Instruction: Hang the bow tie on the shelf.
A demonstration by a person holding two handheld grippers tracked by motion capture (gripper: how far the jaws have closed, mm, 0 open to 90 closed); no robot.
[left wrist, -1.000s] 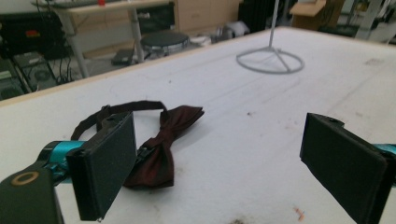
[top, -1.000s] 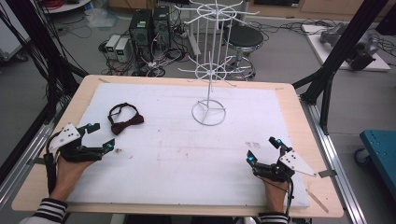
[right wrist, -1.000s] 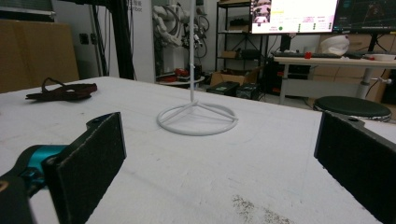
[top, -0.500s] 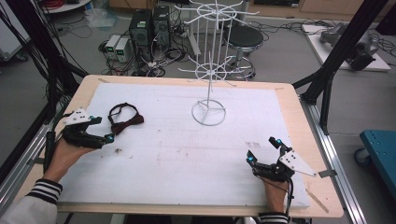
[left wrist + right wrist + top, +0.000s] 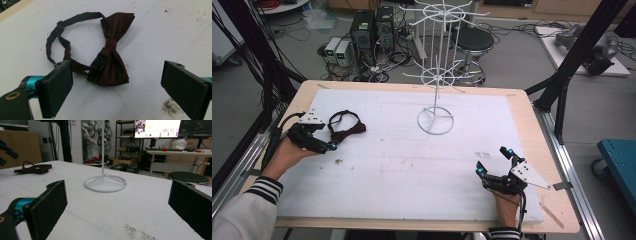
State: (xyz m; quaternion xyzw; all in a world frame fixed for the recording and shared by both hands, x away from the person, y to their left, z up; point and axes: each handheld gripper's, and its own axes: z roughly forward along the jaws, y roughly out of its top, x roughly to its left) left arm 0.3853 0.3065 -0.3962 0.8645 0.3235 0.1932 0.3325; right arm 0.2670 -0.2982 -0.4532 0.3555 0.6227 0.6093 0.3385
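A dark red bow tie [image 5: 346,127] with a black strap loop lies on the white foam board [image 5: 412,165] at the left. In the left gripper view the bow tie [image 5: 111,60] sits flat just beyond the jaws, its clasp facing me. My left gripper [image 5: 328,141] is open right beside the bow tie, jaws wide apart, and holds nothing [image 5: 117,82]. A white wire display stand [image 5: 435,75] rises at the board's far middle, its ring base [image 5: 105,182] ahead of the right gripper. My right gripper [image 5: 493,161] rests open at the front right, holding nothing.
Beyond the table's far edge stand computer boxes [image 5: 371,31], cables and a black stool [image 5: 472,42]. Black frame posts [image 5: 577,60] flank the table. A small dark smudge [image 5: 337,161] marks the board near the left hand.
My left gripper has moved forward and right across the board, from the left edge up to the bow tie. The right gripper has stayed still.
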